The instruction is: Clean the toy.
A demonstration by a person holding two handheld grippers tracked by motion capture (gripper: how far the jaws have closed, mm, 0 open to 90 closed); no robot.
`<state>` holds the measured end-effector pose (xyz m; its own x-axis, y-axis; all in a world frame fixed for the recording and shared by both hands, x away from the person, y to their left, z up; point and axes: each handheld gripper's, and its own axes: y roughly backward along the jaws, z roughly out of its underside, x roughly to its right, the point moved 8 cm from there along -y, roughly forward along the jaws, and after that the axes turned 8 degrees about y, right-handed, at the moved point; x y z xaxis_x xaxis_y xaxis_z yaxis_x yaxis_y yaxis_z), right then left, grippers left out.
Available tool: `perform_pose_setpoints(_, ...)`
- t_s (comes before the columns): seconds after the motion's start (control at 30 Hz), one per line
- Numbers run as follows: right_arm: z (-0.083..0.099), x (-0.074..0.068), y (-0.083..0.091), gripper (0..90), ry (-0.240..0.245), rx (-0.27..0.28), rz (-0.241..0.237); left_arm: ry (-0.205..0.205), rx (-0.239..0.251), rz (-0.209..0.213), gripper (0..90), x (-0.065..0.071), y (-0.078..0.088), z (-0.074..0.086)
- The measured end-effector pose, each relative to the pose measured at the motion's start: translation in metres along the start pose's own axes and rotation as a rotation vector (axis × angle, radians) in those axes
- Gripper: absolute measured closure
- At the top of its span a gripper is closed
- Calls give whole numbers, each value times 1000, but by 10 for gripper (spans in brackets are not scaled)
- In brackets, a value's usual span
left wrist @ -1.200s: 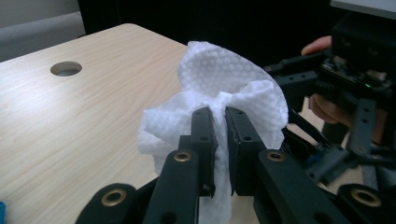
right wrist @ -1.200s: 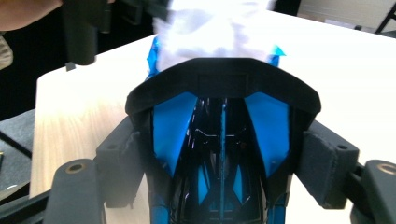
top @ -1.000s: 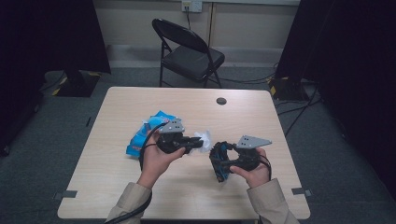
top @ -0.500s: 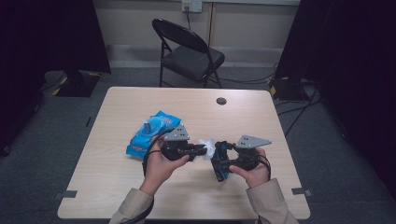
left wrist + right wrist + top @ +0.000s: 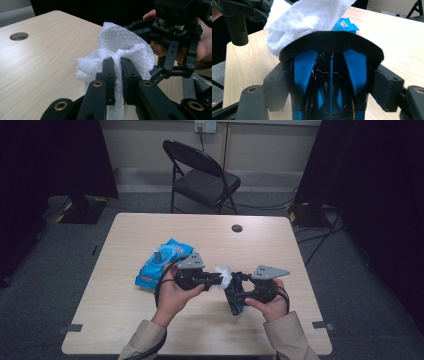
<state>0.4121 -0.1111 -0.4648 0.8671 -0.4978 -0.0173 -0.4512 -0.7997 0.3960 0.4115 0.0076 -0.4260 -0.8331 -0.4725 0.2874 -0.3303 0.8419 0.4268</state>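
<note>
Since the earlier frame, the left gripper (image 5: pixel 216 279) had carried its white wipe (image 5: pixel 223 275) rightward from beside the blue wipes pack (image 5: pixel 162 261) until it touched the black-and-blue object (image 5: pixel 234 296). Its jaws were pinched on the wipe. The right gripper (image 5: pixel 329 82) clamped that object between spread jaws above the table (image 5: pixel 150 325).

Both forearms come in low and angle toward each other. The left claw (image 5: pixel 216 279) points sideways at the right one, its jaws pressed nearly together on a white wipe (image 5: pixel 120 47). The right claw (image 5: pixel 236 296) has its jaws spread wide around a black-and-blue object (image 5: pixel 329 75).
</note>
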Motion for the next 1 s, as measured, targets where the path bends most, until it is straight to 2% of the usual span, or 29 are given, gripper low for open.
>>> perform_pose_setpoints(0.4, -2, -9, -4, 256, 26, -11, -27, 11, 21, -9, 826, -5, -5, -10)
perform_pose_setpoints(1.0, -5, -17, -7, 256, 52, -14, -50, 9, 2, -27, 826, -11, -17, -18)
